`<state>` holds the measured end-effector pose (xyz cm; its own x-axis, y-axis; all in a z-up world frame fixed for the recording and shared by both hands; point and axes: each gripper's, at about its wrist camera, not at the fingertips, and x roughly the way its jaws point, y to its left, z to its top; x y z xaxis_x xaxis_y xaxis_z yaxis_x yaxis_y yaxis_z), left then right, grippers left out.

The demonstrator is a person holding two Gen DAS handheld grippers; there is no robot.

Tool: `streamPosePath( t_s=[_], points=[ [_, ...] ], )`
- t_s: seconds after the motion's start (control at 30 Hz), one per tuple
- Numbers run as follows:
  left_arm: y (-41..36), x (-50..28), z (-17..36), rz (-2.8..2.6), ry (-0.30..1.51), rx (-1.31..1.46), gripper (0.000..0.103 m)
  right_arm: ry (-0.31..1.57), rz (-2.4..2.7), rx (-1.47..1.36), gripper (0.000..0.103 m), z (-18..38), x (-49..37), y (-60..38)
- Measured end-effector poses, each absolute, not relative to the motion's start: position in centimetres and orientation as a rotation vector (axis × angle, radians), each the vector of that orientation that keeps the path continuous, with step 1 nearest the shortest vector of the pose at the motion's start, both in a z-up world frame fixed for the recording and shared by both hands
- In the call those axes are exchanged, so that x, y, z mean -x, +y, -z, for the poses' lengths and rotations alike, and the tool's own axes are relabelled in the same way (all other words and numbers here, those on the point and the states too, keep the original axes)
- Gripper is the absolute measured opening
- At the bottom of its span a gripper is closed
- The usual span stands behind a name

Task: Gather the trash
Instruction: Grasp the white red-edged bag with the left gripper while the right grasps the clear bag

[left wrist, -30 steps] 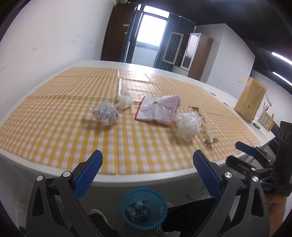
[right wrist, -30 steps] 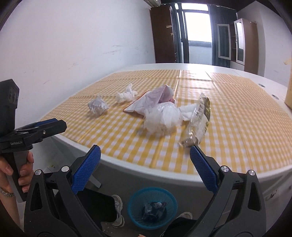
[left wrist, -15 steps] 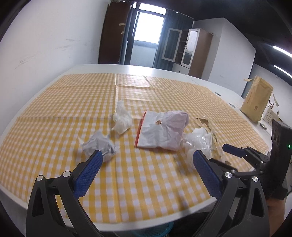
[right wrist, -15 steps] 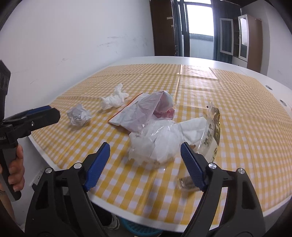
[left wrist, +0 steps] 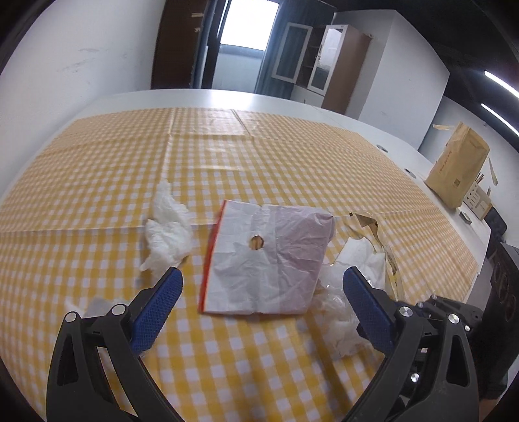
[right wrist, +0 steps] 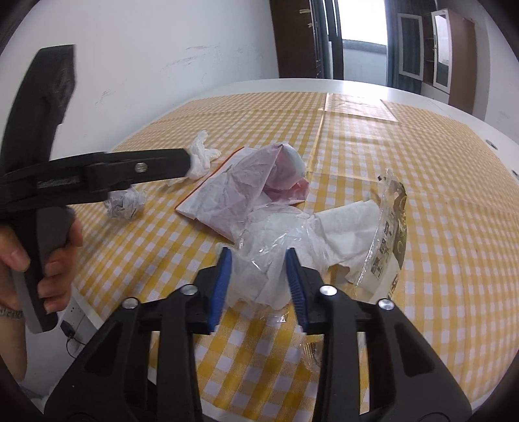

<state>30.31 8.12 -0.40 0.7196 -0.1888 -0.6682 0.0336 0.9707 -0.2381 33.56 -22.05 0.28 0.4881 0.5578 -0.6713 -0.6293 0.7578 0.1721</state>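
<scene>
My right tool (right wrist: 258,276) has just been closing on the crinkly plastic-and-tissue wad (right wrist: 262,259) on the tabletop (right wrist: 454,181), left tool (left wrist: 259,285) wide open; it's light and squishy, so I'd grab mid-bunch.

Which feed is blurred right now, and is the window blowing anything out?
Left wrist view: table edges bow from fisheye, the white bag is slightly soft, the window is overexposed. Right wrist view: the left tongs and the hand are motion-smeared, the right tongs and the crumpled clear plastic between them are sharp, the far window glares.
</scene>
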Motion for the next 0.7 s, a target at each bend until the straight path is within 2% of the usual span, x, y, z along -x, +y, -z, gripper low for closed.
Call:
streamPosePath(
  t_s=[0.23,0.43,0.5,0.53,0.6,0.63,0.7],
  points=[
    [6.3,-33.4,1.9,0.148,0.809,0.215,0.097,0.774,-0.746,0.045,0.025,0.1,-33.8,-23.0],
    [4.8,-34.8,2.8,0.154,0.82,0.19,0.096,0.752,-0.766,0.007,0.024,-0.2,-33.2,-24.0],
    [4.3,-35.3,3.0,0.162,0.831,0.192,0.092,0.74,-0.768,0.012,0.024,-0.2,-32.9,-24.1],
    [4.1,-35.6,3.3,0.168,0.847,0.199,0.086,0.734,-0.766,0.016,0.024,-0.2,-32.6,-24.1],
    [4.1,-36.1,3.7,0.158,0.867,0.206,0.068,0.731,-0.771,0.008,0.024,-0.2,-32.4,-24.4],
    [4.1,-36.2,4.0,0.154,0.876,0.204,0.053,0.732,-0.777,-0.001,0.024,-0.3,-32.3,-24.6],
    [4.1,-35.9,4.0,0.168,0.863,0.197,0.041,0.728,-0.779,-0.009,0.024,-0.5,-31.9,-24.9]
  ],
)
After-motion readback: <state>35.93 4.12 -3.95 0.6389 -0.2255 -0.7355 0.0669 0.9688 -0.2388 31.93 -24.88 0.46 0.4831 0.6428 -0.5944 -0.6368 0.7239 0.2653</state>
